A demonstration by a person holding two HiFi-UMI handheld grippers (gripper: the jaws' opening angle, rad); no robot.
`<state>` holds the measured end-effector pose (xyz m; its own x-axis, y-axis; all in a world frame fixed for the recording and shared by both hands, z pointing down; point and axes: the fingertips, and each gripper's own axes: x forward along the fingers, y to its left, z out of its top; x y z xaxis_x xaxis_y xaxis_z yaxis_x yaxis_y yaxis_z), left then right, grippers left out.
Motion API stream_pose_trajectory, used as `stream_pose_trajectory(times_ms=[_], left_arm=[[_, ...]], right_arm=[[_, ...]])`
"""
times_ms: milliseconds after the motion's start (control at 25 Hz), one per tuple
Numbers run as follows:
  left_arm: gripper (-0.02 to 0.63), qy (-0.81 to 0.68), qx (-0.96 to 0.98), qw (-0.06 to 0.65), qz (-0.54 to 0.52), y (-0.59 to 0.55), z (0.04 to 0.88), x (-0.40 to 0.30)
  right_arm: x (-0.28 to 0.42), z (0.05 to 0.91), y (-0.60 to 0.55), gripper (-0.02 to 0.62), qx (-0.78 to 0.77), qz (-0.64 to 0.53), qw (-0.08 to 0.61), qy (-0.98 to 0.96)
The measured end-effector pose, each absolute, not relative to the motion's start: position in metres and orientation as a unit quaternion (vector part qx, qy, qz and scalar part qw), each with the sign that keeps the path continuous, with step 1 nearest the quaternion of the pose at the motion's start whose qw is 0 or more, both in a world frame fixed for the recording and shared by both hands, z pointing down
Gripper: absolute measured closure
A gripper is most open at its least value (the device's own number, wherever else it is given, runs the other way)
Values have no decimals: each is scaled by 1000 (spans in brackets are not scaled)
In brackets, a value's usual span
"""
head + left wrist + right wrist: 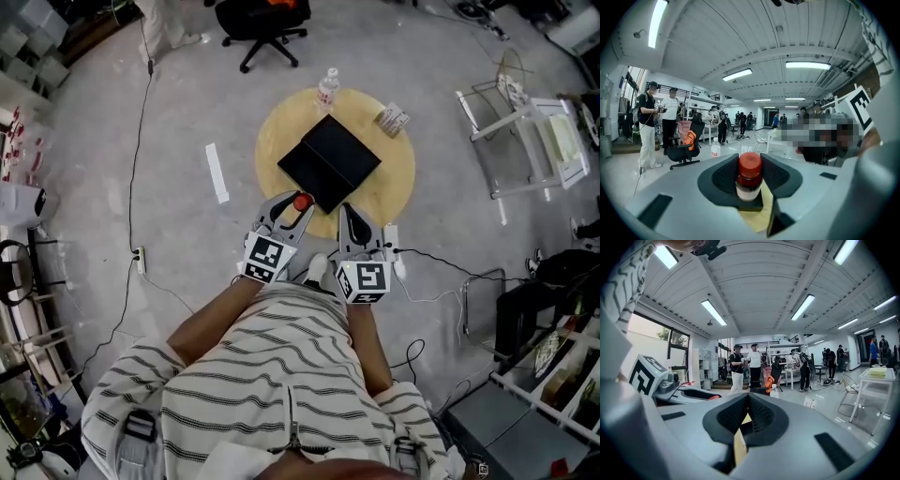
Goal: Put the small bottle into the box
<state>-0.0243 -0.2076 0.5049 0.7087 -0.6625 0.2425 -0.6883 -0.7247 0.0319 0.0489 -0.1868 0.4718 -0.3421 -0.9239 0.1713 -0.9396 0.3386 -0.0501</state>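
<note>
- Both arms reach out from a striped shirt [272, 375], with a gripper in each hand, side by side and close together.
- The left gripper [299, 206] has its jaws clamped on the bottle [302, 201]. In the left gripper view the pads squeeze the bottle [749, 180] from both sides, upright, red cap on top and white label below.
- The right gripper [349, 216] sits just right of the left one. In the right gripper view the jaws [747, 414] are closed tip to tip with nothing between them.
- So the bottle's up in the left gripper, right at the near corner of the box [330, 161]. Can't tell if it touches.
- The box is black and flat, just ahead of both sets of tips, on a round tan table [398, 178].
- Beyond the box, at the table's far edge, stands a water bottle [327, 89], straight ahead of the left gripper.
- A small packet [393, 119] lies ahead of the right gripper, past the box.
- Further out on the floor there's an office chair [262, 19].
</note>
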Motion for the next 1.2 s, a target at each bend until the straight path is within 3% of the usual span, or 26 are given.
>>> stream_pose_trajectory(times_ms=[1200], left_arm=[[453, -384, 898, 99, 188, -270, 590, 25]], right_arm=[[86, 514, -205, 586, 543, 117, 71, -829]])
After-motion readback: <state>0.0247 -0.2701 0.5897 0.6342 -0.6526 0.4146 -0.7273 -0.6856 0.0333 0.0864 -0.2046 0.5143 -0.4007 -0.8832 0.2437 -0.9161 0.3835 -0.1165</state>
